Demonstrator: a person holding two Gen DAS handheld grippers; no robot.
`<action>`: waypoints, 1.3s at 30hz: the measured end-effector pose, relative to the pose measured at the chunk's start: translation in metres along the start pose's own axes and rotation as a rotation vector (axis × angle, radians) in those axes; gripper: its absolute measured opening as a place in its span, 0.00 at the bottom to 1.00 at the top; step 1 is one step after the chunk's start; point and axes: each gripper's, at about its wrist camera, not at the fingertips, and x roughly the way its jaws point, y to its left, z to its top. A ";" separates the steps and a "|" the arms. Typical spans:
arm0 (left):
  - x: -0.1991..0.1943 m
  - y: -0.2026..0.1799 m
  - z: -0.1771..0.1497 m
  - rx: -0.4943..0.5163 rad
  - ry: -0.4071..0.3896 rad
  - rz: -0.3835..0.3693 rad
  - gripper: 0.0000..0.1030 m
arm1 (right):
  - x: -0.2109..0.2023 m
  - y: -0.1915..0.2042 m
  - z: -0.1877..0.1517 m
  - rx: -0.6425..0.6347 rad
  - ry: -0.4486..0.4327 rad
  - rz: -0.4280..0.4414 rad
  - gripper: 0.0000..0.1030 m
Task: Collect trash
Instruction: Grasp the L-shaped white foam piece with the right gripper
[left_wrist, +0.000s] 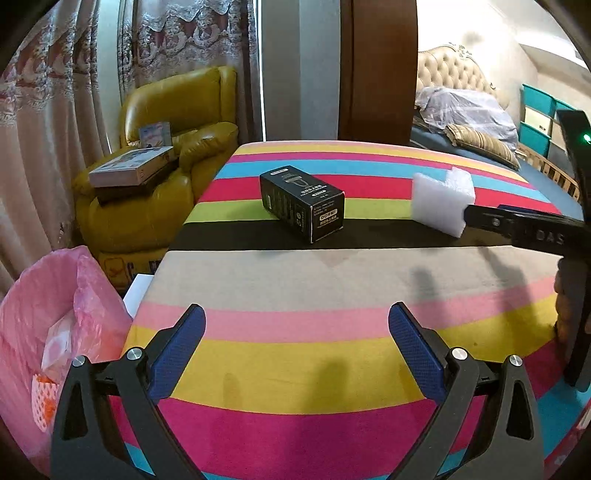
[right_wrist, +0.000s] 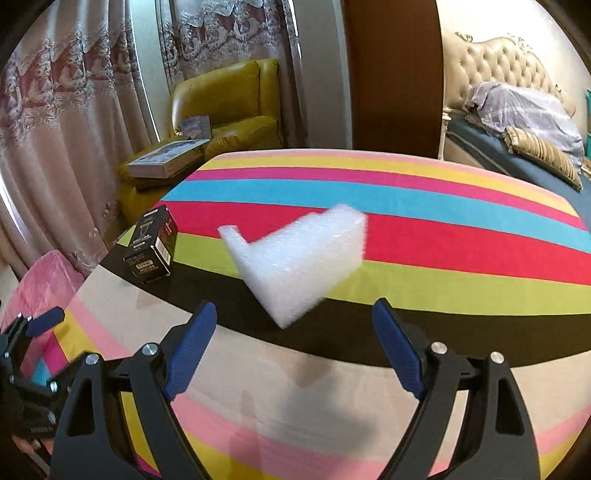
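Your right gripper (right_wrist: 293, 345) stands wide open and empty, the white foam piece (right_wrist: 295, 258) lying just beyond its fingertips on the striped table (right_wrist: 461, 236). You look to be on the approach: next, ease forward and close. Its long axis runs diagonally, pointed corner toward you. Your left gripper (left_wrist: 297, 332) is open too, the black box (left_wrist: 301, 203) well ahead

Striped tablecloth (left_wrist: 332, 280): bands of yellow, pink, blue, red, green, black and beige, spread directly beneath the tool. Yellow leather armchair (left_wrist: 177, 147): ahead and to the left, a flat box (left_wrist: 133, 170) on its seat. Lace-trimmed curtains (left_wrist: 48, 122): far left. Brown wooden panel (left_wrist: 380, 70): straight ahead. Bed with tufted cream headboard (left_wrist: 454, 70): ahead, right.
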 end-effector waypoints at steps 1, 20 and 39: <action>0.000 -0.001 -0.001 0.003 -0.003 0.001 0.91 | 0.003 0.003 0.002 0.004 0.006 -0.004 0.81; -0.007 0.006 0.001 -0.032 -0.026 -0.030 0.91 | 0.065 0.039 0.040 0.116 0.087 -0.167 0.89; -0.002 0.004 0.002 -0.029 -0.019 -0.025 0.91 | 0.030 0.014 0.008 0.068 0.069 -0.132 0.89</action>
